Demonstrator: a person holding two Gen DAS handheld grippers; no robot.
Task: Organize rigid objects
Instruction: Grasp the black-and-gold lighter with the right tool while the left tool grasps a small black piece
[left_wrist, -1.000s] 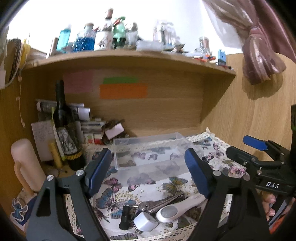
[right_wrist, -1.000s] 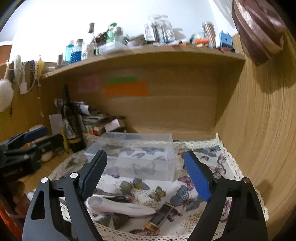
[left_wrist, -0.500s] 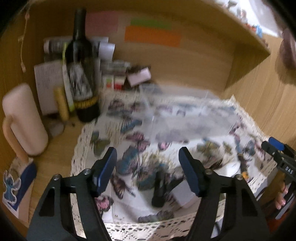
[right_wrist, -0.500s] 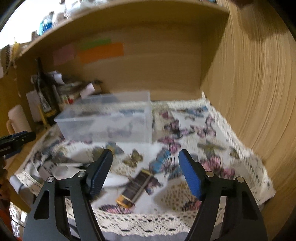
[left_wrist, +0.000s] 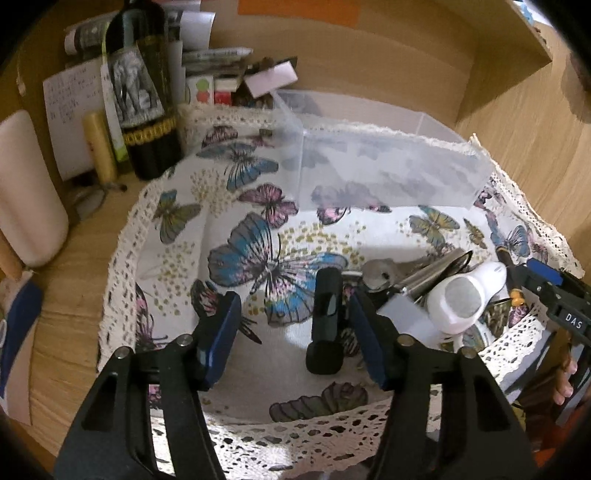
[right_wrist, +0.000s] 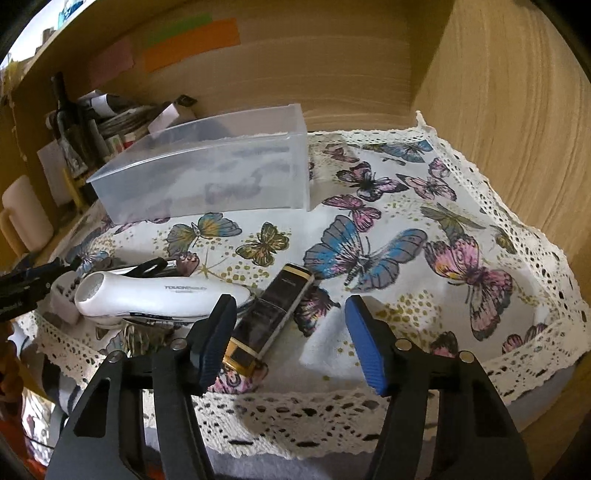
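A lace-edged butterfly-print cloth (right_wrist: 369, 254) covers the wooden tabletop (left_wrist: 66, 280). A frosted rectangular plastic bin (right_wrist: 221, 177) stands on the cloth at the back. Nearer lie a smooth white wand (right_wrist: 162, 295), a glossy dark gold-trimmed bar (right_wrist: 269, 310) and a stubby black cylinder (left_wrist: 327, 314). Left hand-held gripper (left_wrist: 295, 336) is closing, with the cylinder between its jaws, ungripped; right hand-held gripper (right_wrist: 291, 339) is closing beside the bar.

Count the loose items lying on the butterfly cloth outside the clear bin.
At least 5: black cylinder at left; keys, a white block and the white handheld device clustered mid-cloth; black-gold case right of them. More may hide beneath the cluster.
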